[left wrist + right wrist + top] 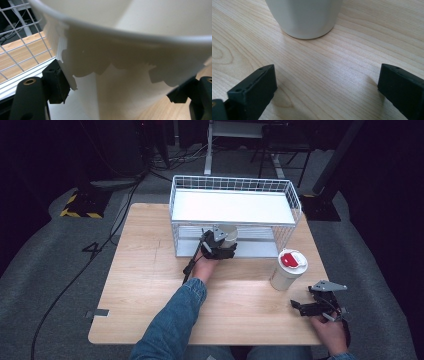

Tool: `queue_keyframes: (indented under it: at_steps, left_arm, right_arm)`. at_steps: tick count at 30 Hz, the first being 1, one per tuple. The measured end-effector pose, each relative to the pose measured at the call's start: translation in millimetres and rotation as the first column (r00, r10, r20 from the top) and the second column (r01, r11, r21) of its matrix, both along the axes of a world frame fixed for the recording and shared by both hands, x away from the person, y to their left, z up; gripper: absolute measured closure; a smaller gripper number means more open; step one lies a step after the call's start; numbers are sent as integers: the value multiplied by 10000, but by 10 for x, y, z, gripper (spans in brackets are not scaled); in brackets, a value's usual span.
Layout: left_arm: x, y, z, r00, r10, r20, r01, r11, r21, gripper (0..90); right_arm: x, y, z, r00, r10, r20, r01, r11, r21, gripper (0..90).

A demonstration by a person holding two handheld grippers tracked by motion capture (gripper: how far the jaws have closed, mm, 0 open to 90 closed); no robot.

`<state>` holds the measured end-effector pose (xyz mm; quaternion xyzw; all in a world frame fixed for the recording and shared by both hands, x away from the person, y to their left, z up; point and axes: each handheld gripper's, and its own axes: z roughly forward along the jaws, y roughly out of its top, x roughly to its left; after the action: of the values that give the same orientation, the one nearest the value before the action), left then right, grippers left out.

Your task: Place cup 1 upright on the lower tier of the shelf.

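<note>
My left gripper (221, 241) reaches into the lower shelf of a white wire rack (173, 202), shut on a plain white paper cup (229, 234). In the left gripper view the cup (130, 62) sits between both jaws, with the pads pressing its sides, my left gripper (120, 90) being close up. A second white cup with a red lid (288, 269) stands on the wooden table (150, 285) at the right. My right gripper (306, 299) rests just in front of it, open. In the right gripper view its base (304, 17) stands beyond my right gripper (329, 85), whose jaws hold nothing.
The rack's white top shelf (232, 206) spans the back half of the table. Rack wires (20, 50) show to the left of the held cup. Cables and a desk leg lie on the grey floor behind and left of the table.
</note>
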<state>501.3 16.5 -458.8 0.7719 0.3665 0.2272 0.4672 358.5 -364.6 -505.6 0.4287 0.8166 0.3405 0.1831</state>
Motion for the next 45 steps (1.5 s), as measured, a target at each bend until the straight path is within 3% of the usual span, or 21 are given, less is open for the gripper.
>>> queue_keyframes:
  at_steps: [3, 7, 9, 10, 14, 28, 45]
  left_arm:
    - [20, -4, -17, 9999, -17, 145, 16, 10000, 65, 223]
    - [54, -16, -62, 9998, 131, -136, -136, 9991, -401, 223]
    - [69, -16, -72, 9997, 228, -25, -229, 9995, -227, 223]
    - [89, -14, -79, 10000, 32, -49, -33, 9997, -224, 223]
    - [125, -30, -111, 9996, 203, -212, -214, 9985, -499, 223]
    - [285, -54, -186, 9968, 572, -561, -597, 9972, -448, 223]
    - [335, -78, -254, 9946, 359, -976, -414, 9976, -552, 222]
  right_arm:
    - [0, 0, 0, 10000, 4, -2, -4, 10000, 1, 23]
    - [0, 0, 0, 10000, 12, -2, -12, 10000, 3, 24]
    - [0, 0, 0, 10000, 20, 7, -20, 10000, 0, 24]
    - [1, 0, 0, 10000, 26, 10, -26, 10000, -1, 24]
    - [0, 0, 0, 10000, 22, 7, -22, 10000, 0, 24]
    - [0, 0, 0, 10000, 26, 11, -26, 10000, 1, 24]
    - [0, 0, 0, 10000, 24, 9, -24, 10000, 1, 24]
